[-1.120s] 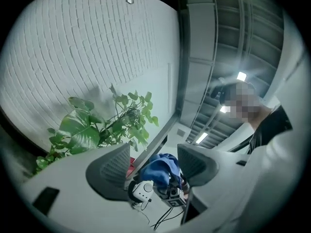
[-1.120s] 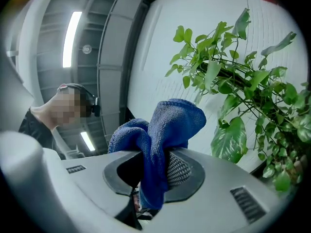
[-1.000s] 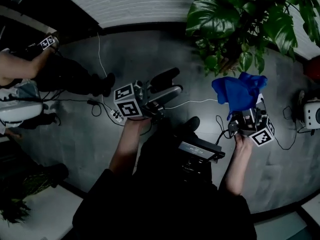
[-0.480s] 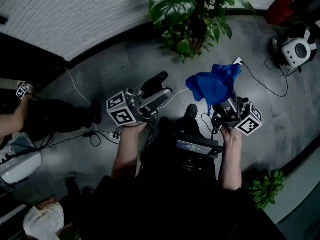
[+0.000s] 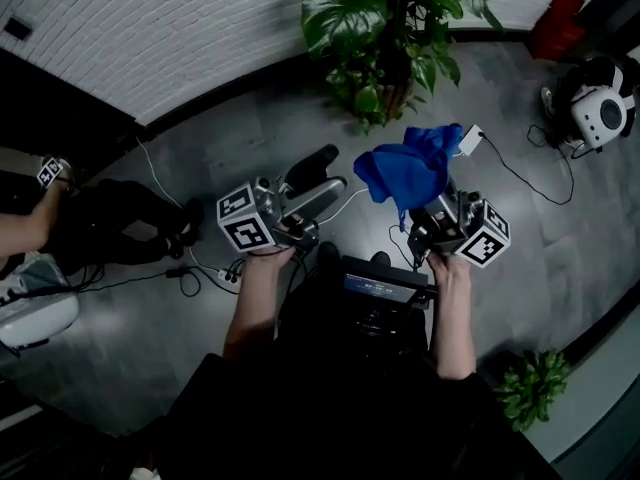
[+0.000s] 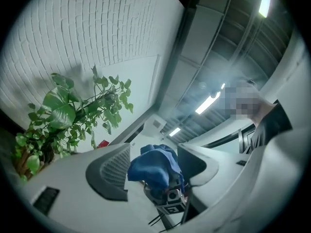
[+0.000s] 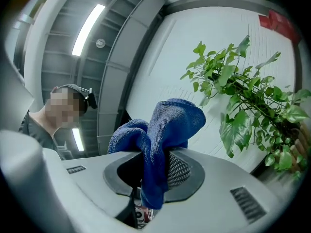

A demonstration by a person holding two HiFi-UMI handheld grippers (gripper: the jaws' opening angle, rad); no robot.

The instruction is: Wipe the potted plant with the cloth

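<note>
The potted plant (image 5: 390, 28) with big green leaves stands on the grey floor by the white brick wall, ahead of both grippers. My right gripper (image 5: 422, 196) is shut on a blue cloth (image 5: 405, 168), which bunches up above its jaws and hangs between them (image 7: 165, 140). The plant (image 7: 252, 110) lies to the right in the right gripper view, apart from the cloth. My left gripper (image 5: 325, 173) is open and holds nothing. Through its spread jaws the left gripper view shows the cloth (image 6: 153, 166) on the other gripper, with the plant (image 6: 63, 115) at the left.
Cables and a power strip (image 5: 225, 268) lie on the floor. A white headset-like device (image 5: 600, 113) and a red object (image 5: 555, 23) sit at the upper right. A small plant (image 5: 530, 388) is at the lower right. Another person (image 5: 60, 228) sits at the left.
The head view has swung round, so the plant has shifted from the upper right to straight ahead. Both grippers travelled with it. The cloth stays in the right gripper and the left jaws stay spread.
</note>
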